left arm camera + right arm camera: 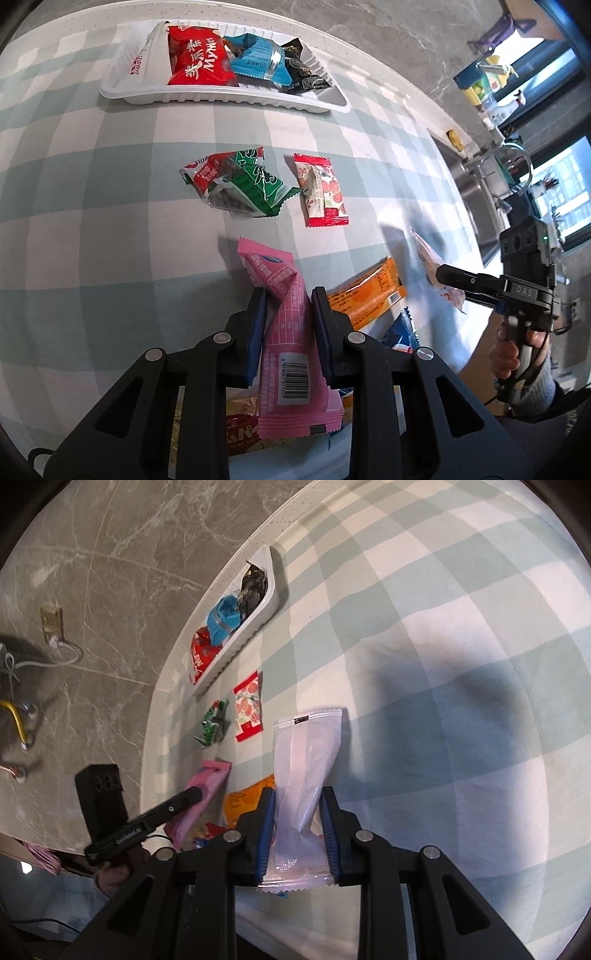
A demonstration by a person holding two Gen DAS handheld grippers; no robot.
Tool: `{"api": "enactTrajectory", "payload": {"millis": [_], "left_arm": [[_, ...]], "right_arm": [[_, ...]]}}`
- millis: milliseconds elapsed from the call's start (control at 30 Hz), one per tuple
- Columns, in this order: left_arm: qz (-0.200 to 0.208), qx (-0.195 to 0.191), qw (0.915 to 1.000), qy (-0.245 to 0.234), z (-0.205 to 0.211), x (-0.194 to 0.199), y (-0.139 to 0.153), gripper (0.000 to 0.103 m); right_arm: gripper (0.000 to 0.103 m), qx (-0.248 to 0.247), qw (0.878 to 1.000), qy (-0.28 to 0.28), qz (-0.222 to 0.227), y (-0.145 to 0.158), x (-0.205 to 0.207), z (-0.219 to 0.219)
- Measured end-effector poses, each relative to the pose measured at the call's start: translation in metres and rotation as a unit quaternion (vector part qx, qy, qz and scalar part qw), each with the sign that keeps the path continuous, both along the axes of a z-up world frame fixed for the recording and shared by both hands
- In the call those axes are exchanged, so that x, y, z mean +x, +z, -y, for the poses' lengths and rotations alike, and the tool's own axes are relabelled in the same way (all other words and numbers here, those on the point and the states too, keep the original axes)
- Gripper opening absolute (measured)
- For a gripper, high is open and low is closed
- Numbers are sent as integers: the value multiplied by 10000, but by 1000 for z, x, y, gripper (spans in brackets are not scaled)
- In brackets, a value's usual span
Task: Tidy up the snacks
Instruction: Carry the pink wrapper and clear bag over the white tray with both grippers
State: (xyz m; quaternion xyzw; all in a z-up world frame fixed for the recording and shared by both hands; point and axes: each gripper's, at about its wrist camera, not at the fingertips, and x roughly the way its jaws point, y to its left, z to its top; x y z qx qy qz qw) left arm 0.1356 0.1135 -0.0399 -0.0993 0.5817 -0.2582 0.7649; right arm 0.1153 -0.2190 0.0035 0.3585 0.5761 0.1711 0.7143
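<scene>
1. Left gripper [289,306] pinches the pink snack packet [286,332]; right gripper [297,805] pinches the white packet [306,768], both over the checked cloth [92,206].
2. Carrying step, I judge.
3. Next: reach the white tray [229,98], release inside.

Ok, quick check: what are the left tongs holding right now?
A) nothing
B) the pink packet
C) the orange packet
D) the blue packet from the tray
B: the left tongs are shut on the pink packet, clamped mid-length, while the orange packet lies on the checked cloth beside them.
</scene>
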Motion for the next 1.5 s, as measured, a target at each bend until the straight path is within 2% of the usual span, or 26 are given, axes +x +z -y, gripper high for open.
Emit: {"api": "enactTrajectory", "payload": {"millis": [500, 833, 1067, 1500], "left_arm": [[-256, -727, 9967, 234, -9, 3, 10, 23], [-335, -1414, 9881, 507, -27, 15, 26, 23], [-292, -1721, 9812, 828, -52, 36, 36, 23], [-16, -1785, 9755, 1289, -96, 105, 51, 23]], "right_arm": [[27, 782, 9962, -290, -237, -6, 3, 7], [27, 1272, 9905, -419, -309, -7, 15, 7], [27, 1564, 9862, -479, -266, -2, 39, 4], [27, 1735, 9841, -391, -25, 16, 105, -13]]}}
